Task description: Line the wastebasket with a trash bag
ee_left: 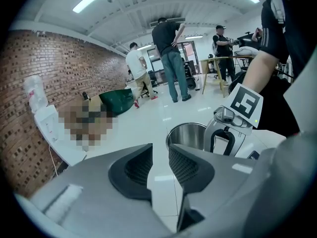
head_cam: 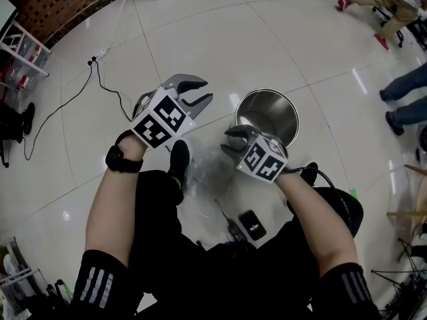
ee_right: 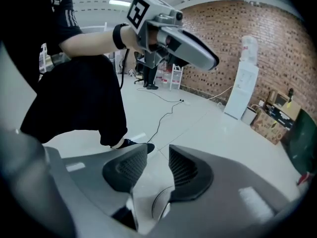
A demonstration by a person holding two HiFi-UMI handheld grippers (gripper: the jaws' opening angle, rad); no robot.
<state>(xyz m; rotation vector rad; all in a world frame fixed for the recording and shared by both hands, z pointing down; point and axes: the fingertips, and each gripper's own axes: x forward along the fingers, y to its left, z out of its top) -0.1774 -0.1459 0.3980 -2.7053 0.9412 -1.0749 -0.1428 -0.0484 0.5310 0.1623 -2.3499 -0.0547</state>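
Note:
The steel wastebasket (head_cam: 267, 115) stands upright and unlined on the white floor; it also shows in the left gripper view (ee_left: 187, 135). A thin clear film, seemingly the trash bag (head_cam: 208, 173), lies crumpled on the floor by the person's shoe (head_cam: 179, 160). My left gripper (head_cam: 200, 92) hovers left of the basket, its jaws a little apart with nothing between them (ee_left: 161, 170). My right gripper (head_cam: 231, 141) hangs low just in front of the basket's near left side, over the film. Its jaws are apart and hold nothing (ee_right: 157, 170).
A black phone (head_cam: 252, 224) and a small black device (head_cam: 235, 232) lie on the floor near the person's legs. A cable (head_cam: 100, 79) runs across the floor at the left. A rack (head_cam: 20, 49) stands far left, and other people's legs (head_cam: 403, 105) are at the right.

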